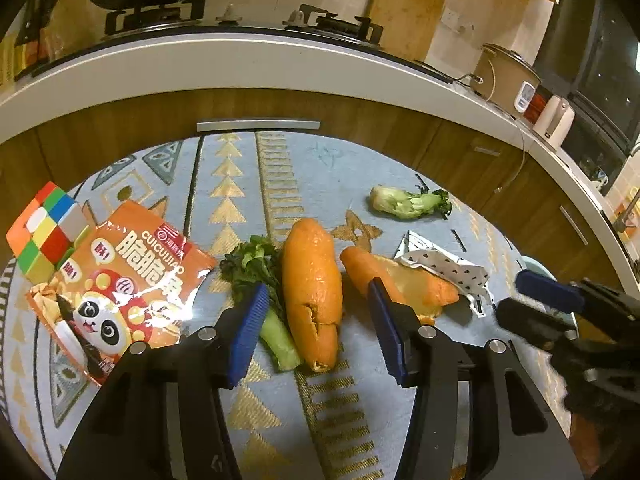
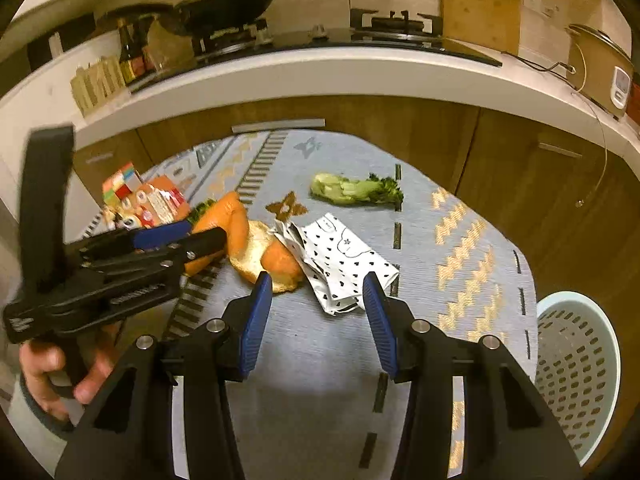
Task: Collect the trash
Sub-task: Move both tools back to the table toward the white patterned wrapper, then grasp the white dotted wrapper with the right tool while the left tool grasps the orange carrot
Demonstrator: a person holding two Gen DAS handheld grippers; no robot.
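Trash lies on a patterned blue rug. In the left wrist view my left gripper is open just above a long orange peel, its pads either side and clear of it. A green stalk lies by the left pad; a second peel lies beyond the right one. In the right wrist view my right gripper is open over the near edge of a crumpled white paper with black hearts. A cabbage stub lies farther back. The left gripper shows at the left, held by a hand.
An orange snack bag and a Rubik's cube lie at the rug's left. A pale perforated basket stands at the rug's right edge. Wooden cabinets under a white counter with a stove close off the far side.
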